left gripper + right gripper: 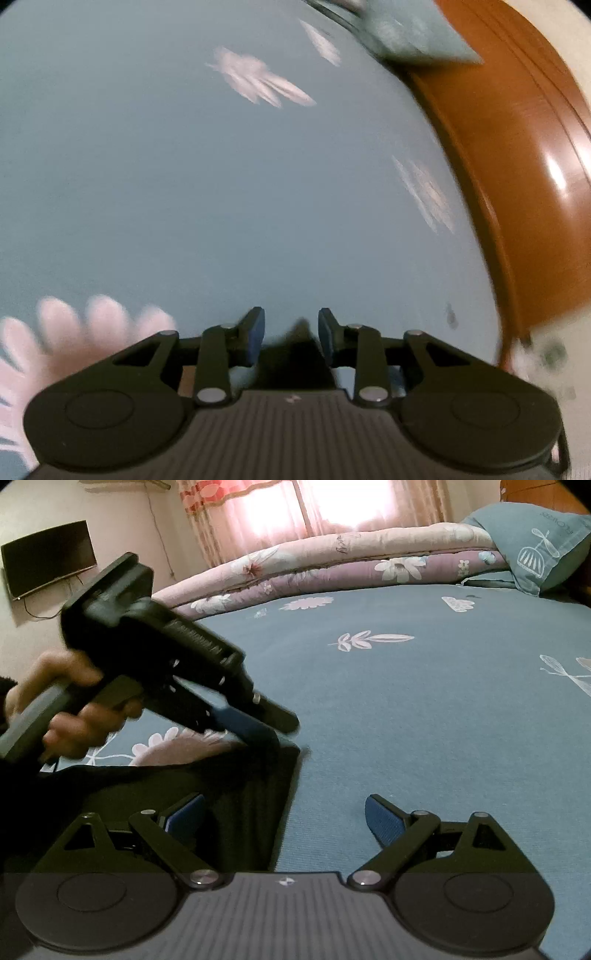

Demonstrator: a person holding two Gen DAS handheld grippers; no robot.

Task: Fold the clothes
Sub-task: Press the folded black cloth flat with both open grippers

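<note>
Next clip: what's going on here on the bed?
A person is folding a black garment on a blue flowered bedsheet with a handheld gripper in each hand. The left gripper is angled down at the garment's far corner, fingers slightly apart with the dark tip of cloth between them; a grip isn't clear. The right gripper hovers wide open over the garment's near edge, holding nothing.
</note>
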